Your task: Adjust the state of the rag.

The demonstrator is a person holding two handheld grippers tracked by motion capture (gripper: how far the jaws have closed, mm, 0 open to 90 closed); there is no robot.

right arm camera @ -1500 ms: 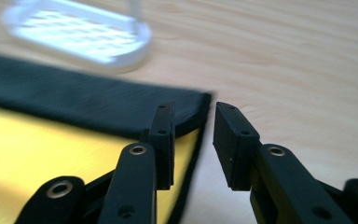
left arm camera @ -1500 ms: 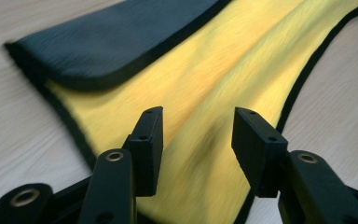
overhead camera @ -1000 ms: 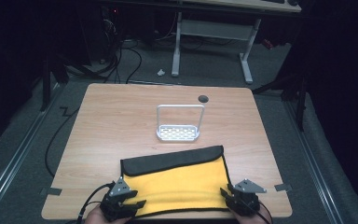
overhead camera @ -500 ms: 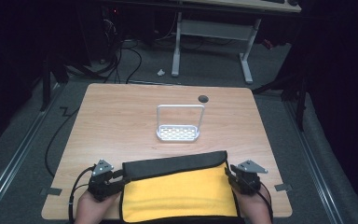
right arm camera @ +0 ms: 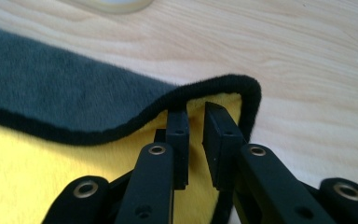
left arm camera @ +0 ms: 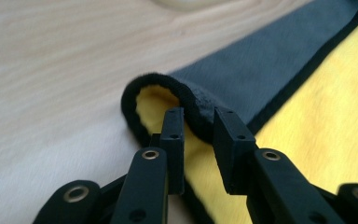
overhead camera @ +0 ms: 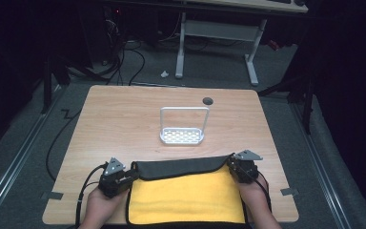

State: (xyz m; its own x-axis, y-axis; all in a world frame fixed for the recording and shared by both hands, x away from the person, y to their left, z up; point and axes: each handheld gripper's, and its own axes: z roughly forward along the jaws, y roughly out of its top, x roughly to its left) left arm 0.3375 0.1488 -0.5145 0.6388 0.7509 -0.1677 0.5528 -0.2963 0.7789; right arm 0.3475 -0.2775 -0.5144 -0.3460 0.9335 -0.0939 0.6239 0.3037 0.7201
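Note:
A cloth (overhead camera: 186,198), yellow with a dark grey reverse and black trim, lies at the table's near edge, its far edge folded back as a grey strip. My left gripper (overhead camera: 132,175) is at the strip's left corner. In the left gripper view the jaws (left arm camera: 199,123) have just been closing and stand narrow around the rolled fold of the cloth (left arm camera: 317,116), without clearly squeezing it. My right gripper (overhead camera: 231,167) is at the right corner. Its jaws (right arm camera: 196,116) have also been closing, with their tips under the curled-up corner of the cloth (right arm camera: 51,93) and a small gap left.
A white wire rack (overhead camera: 182,136) with a tall handle stands mid-table, just beyond the cloth. The wooden table (overhead camera: 114,119) has a dark cable hole (overhead camera: 208,100) at the back. Grey tape patches (overhead camera: 289,192) mark the near corners. Cables trail off the left edge.
Both grippers moved forward along the cloth's sides from its near corners to the corners of the grey fold. Both pairs of jaws narrowed.

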